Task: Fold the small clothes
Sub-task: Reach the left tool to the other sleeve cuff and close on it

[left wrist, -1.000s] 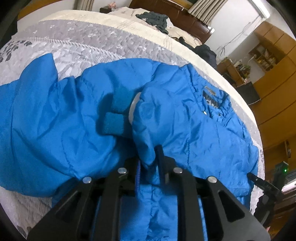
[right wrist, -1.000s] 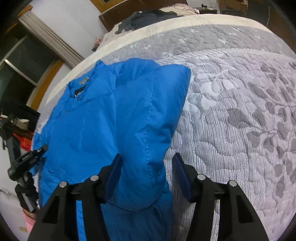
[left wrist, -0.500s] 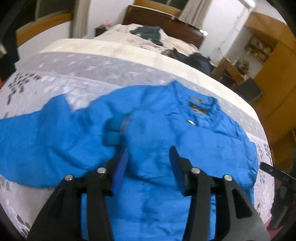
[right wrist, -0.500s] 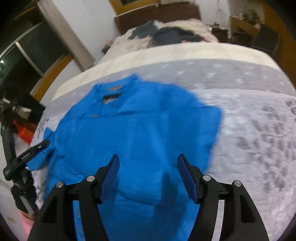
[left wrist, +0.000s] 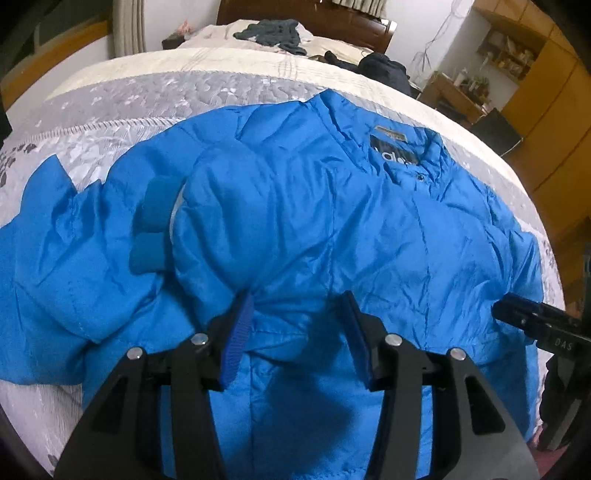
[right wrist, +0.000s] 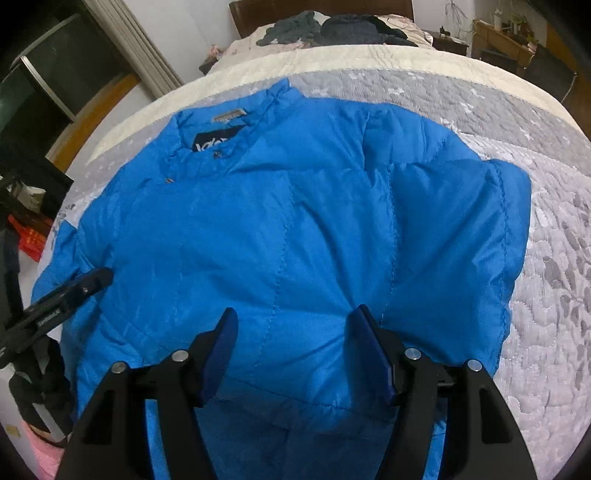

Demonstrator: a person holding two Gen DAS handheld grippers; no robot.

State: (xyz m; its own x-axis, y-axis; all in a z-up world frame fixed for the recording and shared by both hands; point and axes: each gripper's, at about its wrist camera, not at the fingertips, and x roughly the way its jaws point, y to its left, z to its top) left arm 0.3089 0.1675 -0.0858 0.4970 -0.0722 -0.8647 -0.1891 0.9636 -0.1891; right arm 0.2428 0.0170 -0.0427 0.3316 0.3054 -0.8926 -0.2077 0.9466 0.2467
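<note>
Hovering over the jacket (left wrist: 332, 229) on the bed (left wrist: 155, 92), both grippers' jaws are gaping, gripping nothing; sleeves are lying folded inward, body fold remaining.

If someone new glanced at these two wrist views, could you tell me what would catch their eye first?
The bright blue puffer jacket fills both views, spread on the grey leaf-patterned quilt with its collar and dark label towards the far side. Both the left gripper and the right gripper hover over its lower part with jaws open. Dark clothes are heaped by the headboard.
</note>
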